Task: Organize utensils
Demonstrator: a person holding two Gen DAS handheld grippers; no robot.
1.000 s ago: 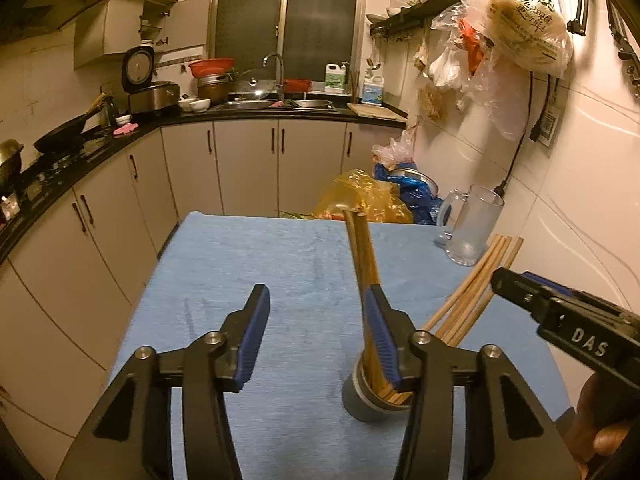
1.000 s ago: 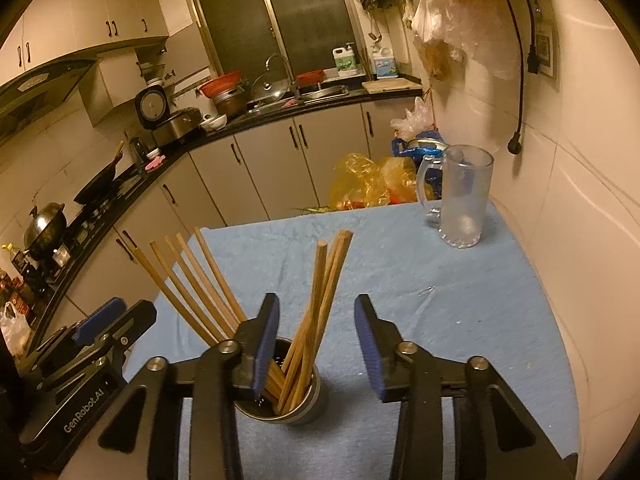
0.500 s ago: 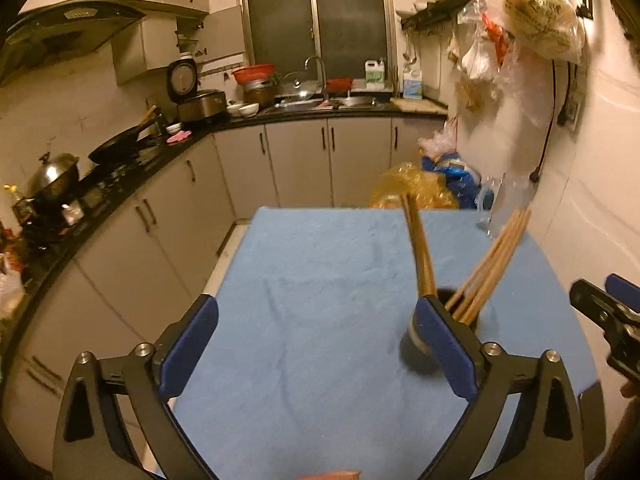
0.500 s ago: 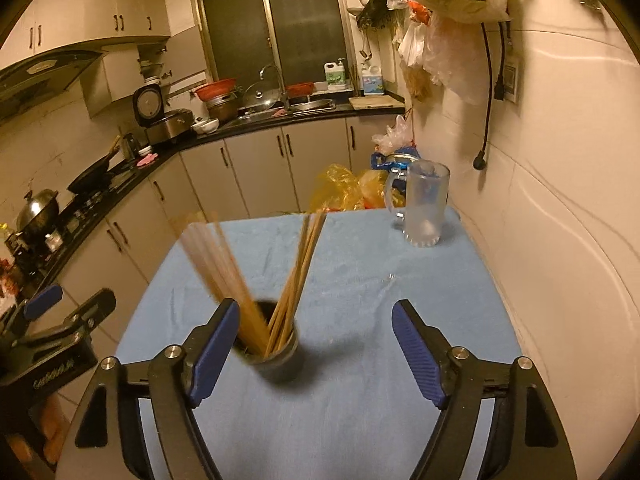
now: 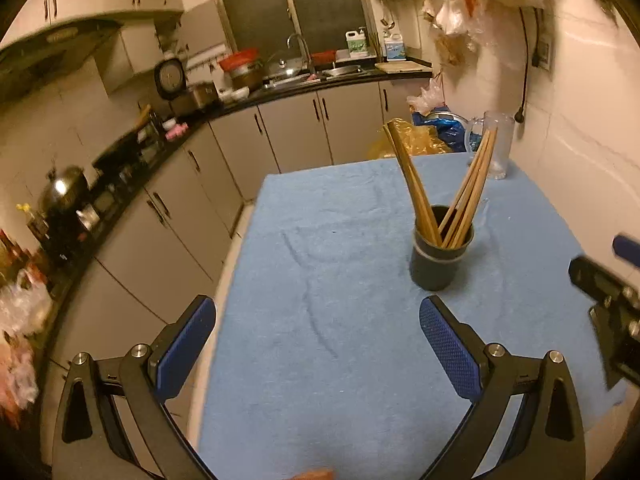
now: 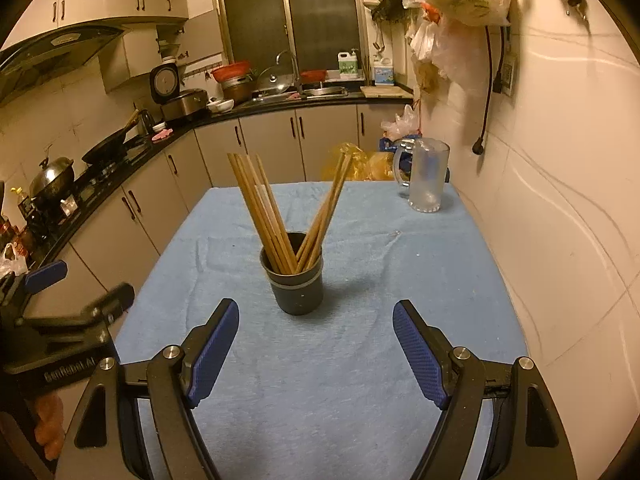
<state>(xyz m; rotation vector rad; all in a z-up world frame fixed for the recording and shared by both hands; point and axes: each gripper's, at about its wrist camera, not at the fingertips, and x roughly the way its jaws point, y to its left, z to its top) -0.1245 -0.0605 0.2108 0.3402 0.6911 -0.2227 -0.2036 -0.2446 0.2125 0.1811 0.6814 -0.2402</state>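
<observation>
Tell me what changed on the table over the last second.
Both grippers let go of the chopsticks and drew back from the dark cup. The left gripper and right gripper have just been opening; nothing sits between their jaws. The chopsticks now lean in the cup in two fanned bundles. The cup, blue cloth and glass mug stayed put.

A dark, round utensil cup [image 6: 297, 288] with a pale band around its upper body stands upright on the blue cloth, near the middle of the table. Wooden chopsticks [image 6: 264, 208] stand in it in two bundles, one leaning left and one leaning right, so that they spread into a V above the rim.
</observation>
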